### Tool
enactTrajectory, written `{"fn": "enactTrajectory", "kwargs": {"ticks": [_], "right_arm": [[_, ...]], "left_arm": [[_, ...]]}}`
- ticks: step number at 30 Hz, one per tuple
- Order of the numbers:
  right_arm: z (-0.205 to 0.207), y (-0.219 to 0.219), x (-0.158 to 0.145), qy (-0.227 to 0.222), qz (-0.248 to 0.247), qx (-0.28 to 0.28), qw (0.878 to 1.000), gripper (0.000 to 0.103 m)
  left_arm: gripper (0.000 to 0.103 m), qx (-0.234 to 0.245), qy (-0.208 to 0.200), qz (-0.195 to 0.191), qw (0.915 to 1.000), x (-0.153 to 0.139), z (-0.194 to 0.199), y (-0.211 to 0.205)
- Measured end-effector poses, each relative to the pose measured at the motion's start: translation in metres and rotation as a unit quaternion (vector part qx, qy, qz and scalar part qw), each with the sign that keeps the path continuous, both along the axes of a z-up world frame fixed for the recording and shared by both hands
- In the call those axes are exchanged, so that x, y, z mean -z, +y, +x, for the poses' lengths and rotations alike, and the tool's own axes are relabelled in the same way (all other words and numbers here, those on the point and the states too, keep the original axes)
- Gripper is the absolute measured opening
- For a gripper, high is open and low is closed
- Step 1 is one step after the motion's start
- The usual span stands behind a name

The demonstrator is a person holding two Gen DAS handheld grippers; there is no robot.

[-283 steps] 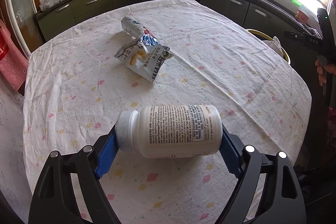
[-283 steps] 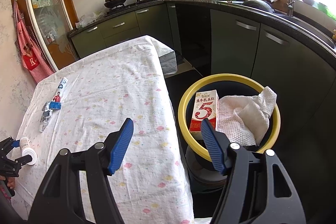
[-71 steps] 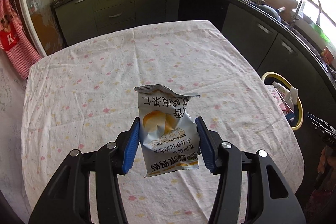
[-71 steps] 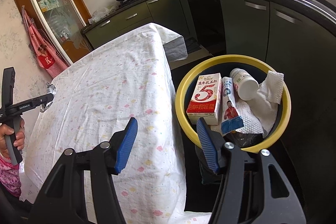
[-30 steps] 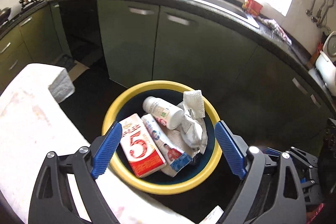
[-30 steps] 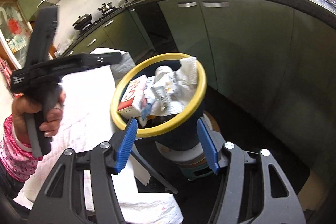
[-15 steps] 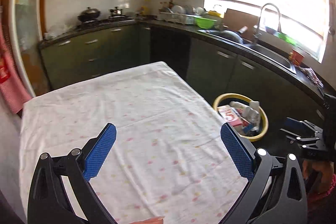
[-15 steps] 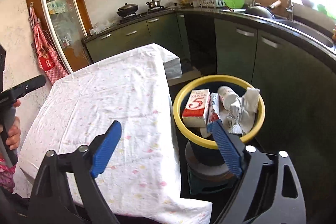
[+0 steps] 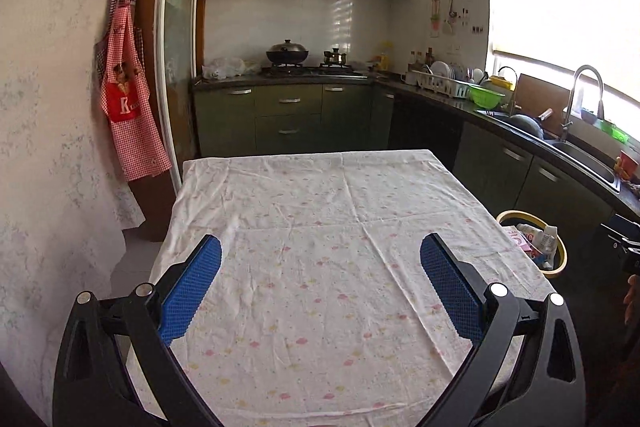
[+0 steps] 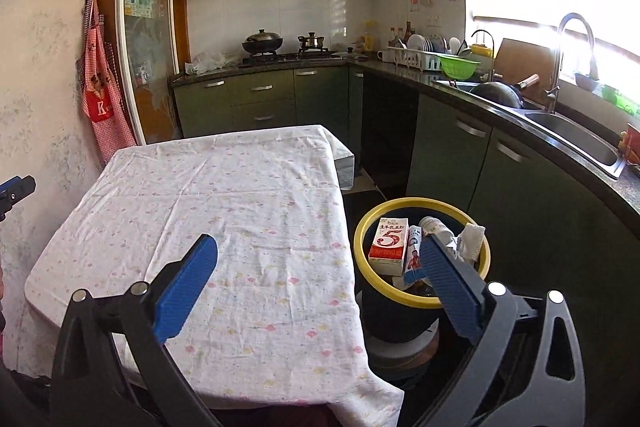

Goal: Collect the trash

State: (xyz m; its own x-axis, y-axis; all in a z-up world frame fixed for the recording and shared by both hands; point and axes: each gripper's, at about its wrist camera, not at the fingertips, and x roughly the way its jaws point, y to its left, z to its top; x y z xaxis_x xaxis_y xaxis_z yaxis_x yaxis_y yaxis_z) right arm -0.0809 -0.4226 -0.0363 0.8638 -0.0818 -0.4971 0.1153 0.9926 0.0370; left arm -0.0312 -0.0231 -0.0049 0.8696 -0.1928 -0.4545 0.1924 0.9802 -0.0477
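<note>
Both grippers, left gripper and right gripper: fingers wide apart, holding nothing. Right fingers just been opening.

Table bare.

Trash in yellow bin beside table's right edge: milk carton light, stiff, grab by flat sides; wrapper soft, crinkly, pinch edge.

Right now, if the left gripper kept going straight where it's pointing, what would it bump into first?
Probably the tablecloth. The left gripper is open and empty, tilted down toward the bare cloth ahead; nothing else shows in its path, though depth is hard to judge.
</note>
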Motion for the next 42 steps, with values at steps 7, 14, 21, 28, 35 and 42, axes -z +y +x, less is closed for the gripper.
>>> {"fn": "enactTrajectory", "kwargs": {"ticks": [7,14,21,28,35,42], "right_arm": [[-0.017,0.010,-0.007,-0.008,-0.006,0.008,1.000,0.096],[-0.026,0.012,-0.010,-0.017,-0.006,0.015,1.000,0.096],[-0.030,0.010,-0.012,-0.024,-0.002,0.014,1.000,0.096],[-0.028,0.009,-0.010,-0.023,0.000,0.011,1.000,0.096],[-0.024,0.011,-0.008,-0.020,0.002,0.008,1.000,0.096],[-0.023,0.011,-0.007,-0.018,0.002,0.007,1.000,0.096]], "left_arm": [[0.098,0.000,-0.019,-0.017,0.9997,-0.007,-0.026,0.016],[0.098,0.003,-0.025,-0.016,0.9996,-0.012,-0.040,0.012],[0.098,0.003,-0.035,-0.014,0.9993,-0.018,-0.050,0.009],[0.098,0.004,-0.029,-0.012,0.9995,-0.015,-0.048,0.006],[0.098,0.004,-0.019,-0.017,0.9997,-0.011,-0.042,0.009],[0.098,0.007,-0.019,-0.016,0.9997,-0.010,-0.041,0.008]]}}
